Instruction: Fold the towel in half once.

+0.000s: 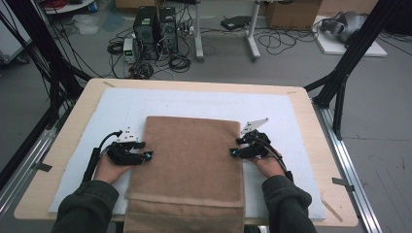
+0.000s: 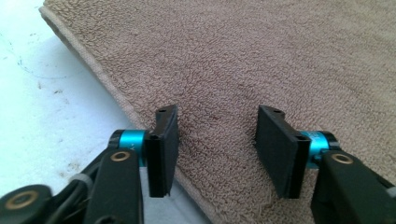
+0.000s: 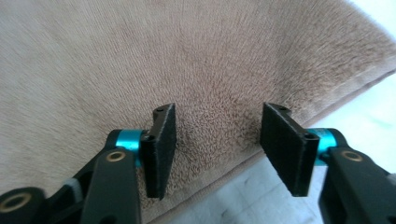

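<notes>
A brown towel [image 1: 189, 155] lies folded on the white mat [image 1: 194, 102], its near end hanging over the table's front edge. My left gripper [image 1: 145, 156] sits at the towel's left edge, jaws apart over the towel [image 2: 261, 60] with nothing pinched between them. My right gripper [image 1: 235, 153] sits at the towel's right edge, jaws likewise apart above the towel [image 3: 140, 56] and its hem. Both point inward at the cloth from opposite sides. A hand in a dark sleeve holds each one.
The wooden table [image 1: 301, 104] carries the white mat. Black frame poles [image 1: 350, 63] stand at both far corners. On the floor beyond lie computer towers [image 1: 155, 29], cables and a cardboard box [image 1: 291, 12].
</notes>
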`<state>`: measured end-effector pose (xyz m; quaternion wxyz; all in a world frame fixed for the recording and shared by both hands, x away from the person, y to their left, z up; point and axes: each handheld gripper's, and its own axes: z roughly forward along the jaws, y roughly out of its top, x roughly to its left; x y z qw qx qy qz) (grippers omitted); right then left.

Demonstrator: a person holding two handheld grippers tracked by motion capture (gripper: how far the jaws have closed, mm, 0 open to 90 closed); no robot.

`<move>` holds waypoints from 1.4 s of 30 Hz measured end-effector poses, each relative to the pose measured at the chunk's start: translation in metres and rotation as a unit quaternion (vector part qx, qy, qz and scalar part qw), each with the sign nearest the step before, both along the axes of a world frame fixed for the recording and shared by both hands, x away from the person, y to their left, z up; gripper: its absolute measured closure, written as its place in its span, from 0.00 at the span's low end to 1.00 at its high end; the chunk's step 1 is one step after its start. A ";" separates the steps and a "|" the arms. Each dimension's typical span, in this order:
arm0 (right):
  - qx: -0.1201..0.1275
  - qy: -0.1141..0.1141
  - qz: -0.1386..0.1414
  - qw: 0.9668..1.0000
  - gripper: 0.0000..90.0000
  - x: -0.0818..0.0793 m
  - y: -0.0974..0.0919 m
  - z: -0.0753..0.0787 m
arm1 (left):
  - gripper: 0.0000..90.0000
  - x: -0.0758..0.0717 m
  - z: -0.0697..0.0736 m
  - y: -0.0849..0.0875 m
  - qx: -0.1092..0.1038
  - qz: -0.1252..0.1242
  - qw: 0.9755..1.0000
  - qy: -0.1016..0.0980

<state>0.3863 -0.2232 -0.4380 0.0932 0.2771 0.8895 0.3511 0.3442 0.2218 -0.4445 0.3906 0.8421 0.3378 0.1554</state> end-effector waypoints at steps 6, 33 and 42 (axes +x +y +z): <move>0.009 0.005 -0.011 1.000 0.74 0.002 -0.001 0.000 | 0.80 0.000 0.000 -0.004 0.006 0.003 1.000 -0.012; 0.011 -0.046 -0.061 0.997 0.90 0.061 -0.012 0.055 | 0.93 0.063 0.041 -0.021 -0.035 0.073 0.995 -0.057; 0.047 -0.040 -0.081 0.995 0.59 0.042 -0.030 0.051 | 0.60 0.047 0.038 0.002 -0.049 0.086 0.995 -0.031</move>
